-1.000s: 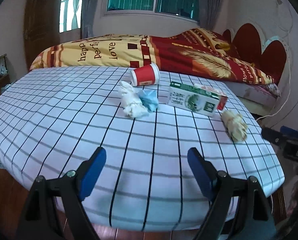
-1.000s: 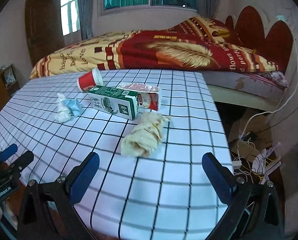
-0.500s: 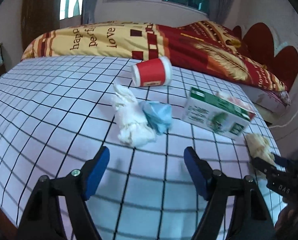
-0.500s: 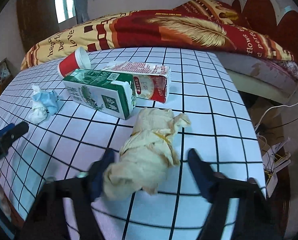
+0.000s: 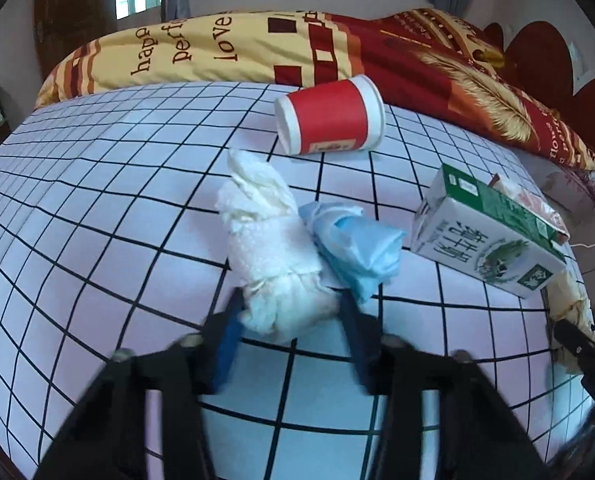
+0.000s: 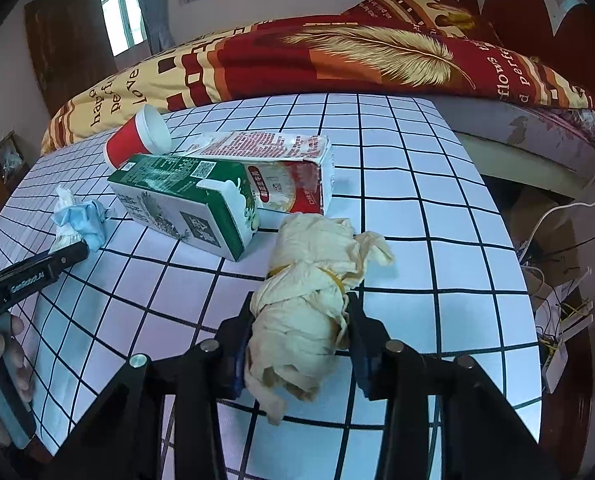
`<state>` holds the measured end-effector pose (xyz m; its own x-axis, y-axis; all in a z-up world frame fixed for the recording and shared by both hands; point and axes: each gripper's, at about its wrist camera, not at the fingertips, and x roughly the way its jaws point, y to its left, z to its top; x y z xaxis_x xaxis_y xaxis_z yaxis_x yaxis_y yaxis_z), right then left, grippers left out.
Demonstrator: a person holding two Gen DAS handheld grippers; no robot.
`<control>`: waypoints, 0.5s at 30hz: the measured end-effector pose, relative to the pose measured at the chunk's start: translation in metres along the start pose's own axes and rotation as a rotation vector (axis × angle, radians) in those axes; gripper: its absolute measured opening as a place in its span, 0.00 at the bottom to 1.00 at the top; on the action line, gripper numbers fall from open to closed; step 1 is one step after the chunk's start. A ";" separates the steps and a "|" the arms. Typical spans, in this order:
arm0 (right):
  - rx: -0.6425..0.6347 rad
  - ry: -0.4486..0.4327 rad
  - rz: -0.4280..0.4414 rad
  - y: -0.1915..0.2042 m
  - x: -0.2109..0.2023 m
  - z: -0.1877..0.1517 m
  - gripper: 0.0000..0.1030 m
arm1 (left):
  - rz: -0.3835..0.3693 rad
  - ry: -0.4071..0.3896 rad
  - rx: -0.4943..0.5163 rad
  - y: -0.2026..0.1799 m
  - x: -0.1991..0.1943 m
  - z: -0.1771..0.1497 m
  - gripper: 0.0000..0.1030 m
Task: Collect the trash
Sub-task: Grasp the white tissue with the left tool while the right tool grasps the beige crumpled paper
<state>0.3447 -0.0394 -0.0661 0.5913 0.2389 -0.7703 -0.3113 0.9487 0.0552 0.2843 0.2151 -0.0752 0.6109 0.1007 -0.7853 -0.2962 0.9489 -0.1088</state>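
Closing my left gripper (image 5: 287, 322) around the white paper wad (image 5: 275, 256), I am seeing its blue pads touching both sides of the wad's near end on the checked tablecloth (image 5: 97, 216). A crumpled blue face mask (image 5: 355, 242) is lying against the wad's right side, and a red paper cup (image 5: 331, 116) is lying on its side beyond them. My right gripper (image 6: 297, 338) is also closing, its pads pressing into the yellowish paper wad (image 6: 311, 286) bound with a rubber band. Just behind that wad, a green milk carton (image 6: 185, 204) is lying against a red carton (image 6: 273, 168).
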 end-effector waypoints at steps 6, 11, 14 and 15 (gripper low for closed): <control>0.001 -0.009 0.007 -0.005 -0.015 -0.008 0.37 | -0.026 -0.040 -0.011 0.013 -0.020 -0.010 0.27; 0.003 -0.027 0.010 -0.009 -0.034 -0.017 0.37 | -0.028 -0.060 -0.001 0.019 -0.042 -0.029 0.27; 0.005 -0.037 0.010 -0.012 -0.049 -0.024 0.37 | -0.039 -0.069 0.005 0.018 -0.057 -0.041 0.26; 0.004 -0.041 0.010 -0.012 -0.055 -0.026 0.37 | -0.040 -0.074 0.007 0.016 -0.061 -0.043 0.26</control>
<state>0.2964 -0.0695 -0.0415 0.6185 0.2563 -0.7429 -0.3145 0.9470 0.0649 0.2110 0.2114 -0.0552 0.6751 0.0842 -0.7329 -0.2655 0.9547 -0.1348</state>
